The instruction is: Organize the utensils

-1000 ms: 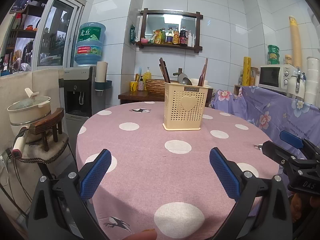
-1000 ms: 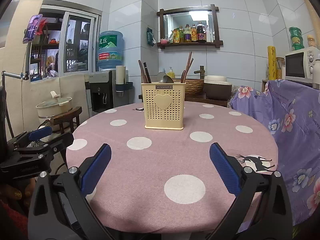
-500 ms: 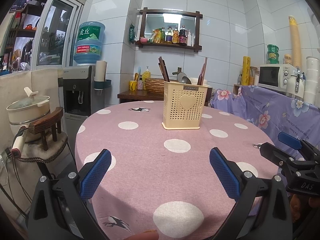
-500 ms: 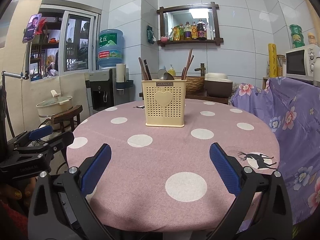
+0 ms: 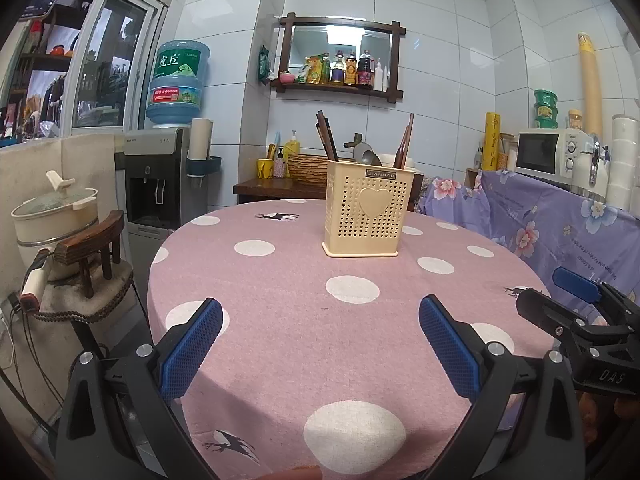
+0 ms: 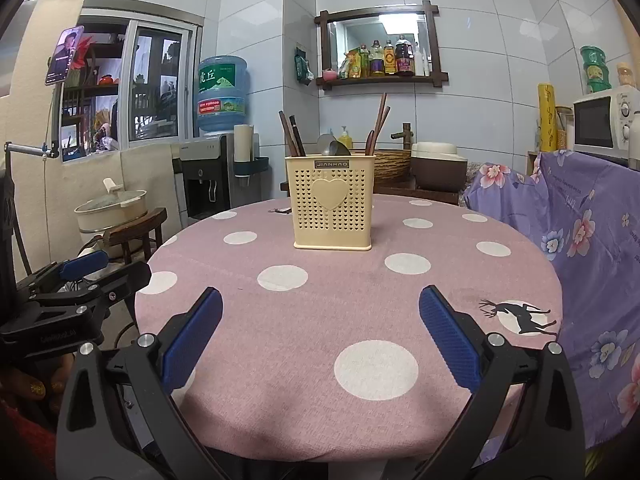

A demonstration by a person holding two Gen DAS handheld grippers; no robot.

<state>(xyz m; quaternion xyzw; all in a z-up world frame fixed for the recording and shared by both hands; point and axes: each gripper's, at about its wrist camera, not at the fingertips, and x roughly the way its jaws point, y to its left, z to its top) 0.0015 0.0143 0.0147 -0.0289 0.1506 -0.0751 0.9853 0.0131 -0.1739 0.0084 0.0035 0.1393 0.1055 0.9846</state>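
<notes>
A cream perforated utensil holder [image 5: 368, 208] with a heart on its front stands upright near the far side of the round pink polka-dot table [image 5: 280, 320]. It also shows in the right wrist view [image 6: 332, 204]. Dark chopsticks [image 5: 326, 136], brown utensils [image 5: 404, 140] and a metal spoon [image 5: 370, 156] stand in it. My left gripper [image 5: 320, 344] is open and empty above the table's near edge. My right gripper [image 6: 320, 336] is open and empty, also at the near edge. Each gripper shows at the side of the other's view.
A stool with a pot [image 5: 56, 216] stands left of the table. A water dispenser [image 5: 160, 176] is behind it. A purple floral cloth [image 6: 592, 240] covers furniture on the right, with a microwave [image 5: 548, 152] on it. A sideboard with a basket [image 6: 388, 164] is behind the table.
Both grippers have drifted slightly, so the holder sits a little higher in both views. Nothing on the table has moved, and both grippers stay open.
</notes>
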